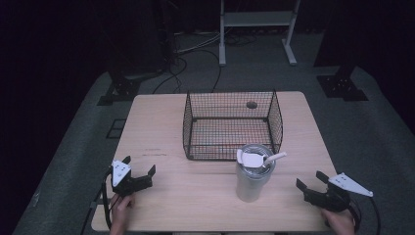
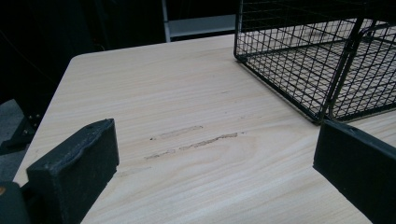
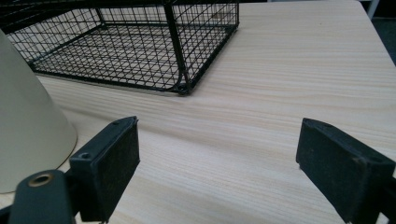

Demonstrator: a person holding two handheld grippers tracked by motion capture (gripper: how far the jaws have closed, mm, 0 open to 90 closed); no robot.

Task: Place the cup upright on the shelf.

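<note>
Pretty dark room overall, walls basically black. Light wood table (image 1: pixel 161 132) sits on a grey carpeted floor (image 1: pixel 342 132). Far behind it there's a pale metal frame stand (image 1: pixel 257 19) with two legs, some black cables (image 1: pixel 191 54) snaking across the floor, and dark stand bases at far left (image 1: pixel 120 90) and far right (image 1: pixel 342 85).

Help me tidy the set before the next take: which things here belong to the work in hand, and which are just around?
In the work:
tumbler with lid and straw, standing between the grippers
wire basket, empty, just behind it
left gripper, open
right gripper, open

Just around:
table
metal stand on the floor behind
floor cables
</note>
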